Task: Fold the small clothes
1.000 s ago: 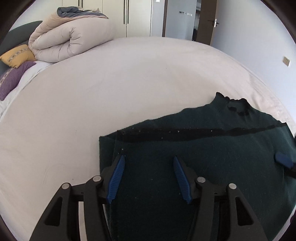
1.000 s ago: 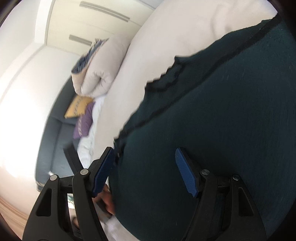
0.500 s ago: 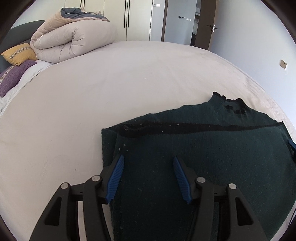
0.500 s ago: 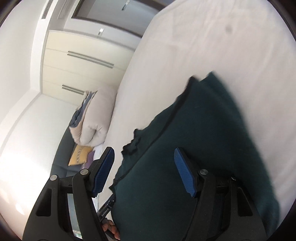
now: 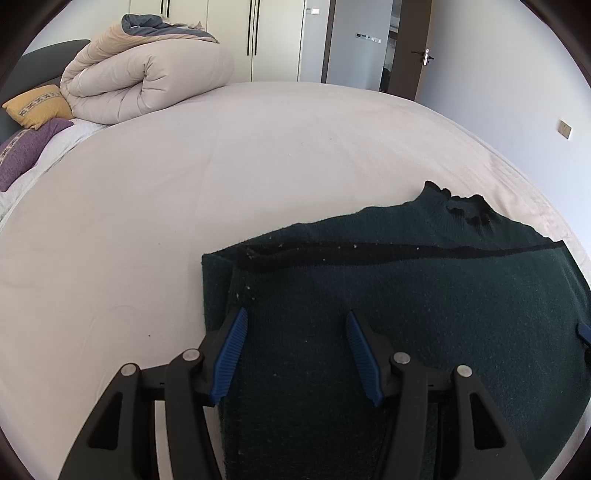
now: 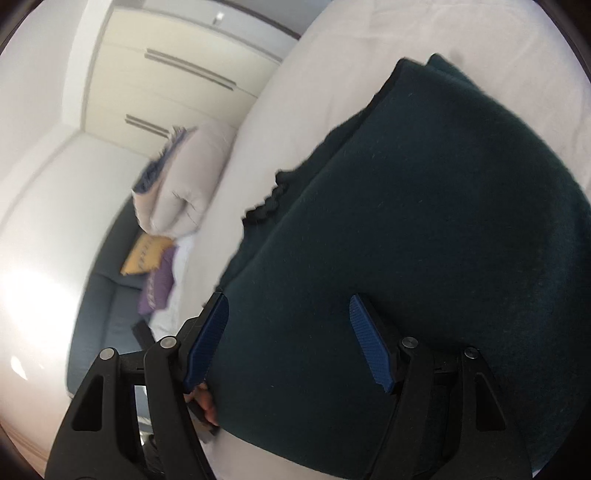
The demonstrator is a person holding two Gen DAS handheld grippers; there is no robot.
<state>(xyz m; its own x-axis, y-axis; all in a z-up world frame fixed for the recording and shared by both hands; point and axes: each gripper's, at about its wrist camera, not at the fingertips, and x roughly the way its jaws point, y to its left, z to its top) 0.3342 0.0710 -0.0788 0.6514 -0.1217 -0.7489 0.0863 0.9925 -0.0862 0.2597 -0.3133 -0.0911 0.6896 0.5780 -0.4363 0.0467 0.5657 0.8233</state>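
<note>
A dark green knit sweater [image 5: 424, 306] with a black stripe and a frilled collar lies folded on the white bed [image 5: 221, 177]. My left gripper [image 5: 295, 339] is open above its near left part, fingers apart with nothing between them. My right gripper [image 6: 288, 336] is open over the same sweater [image 6: 424, 240], seen tilted and blurred. A blue tip of the right gripper's finger [image 5: 583, 330] shows at the right edge of the left wrist view.
A rolled beige duvet [image 5: 147, 81] lies at the far left of the bed with a yellow cushion [image 5: 37, 107] and a purple cushion [image 5: 26, 151]. Wardrobes [image 5: 229, 33] and a door [image 5: 413, 48] stand behind. The right bed edge [image 5: 546, 206] is near the sweater.
The left gripper has pulled back slightly, staying open. The right wrist view has swung and rotated over the sweater; the right gripper stays open.
</note>
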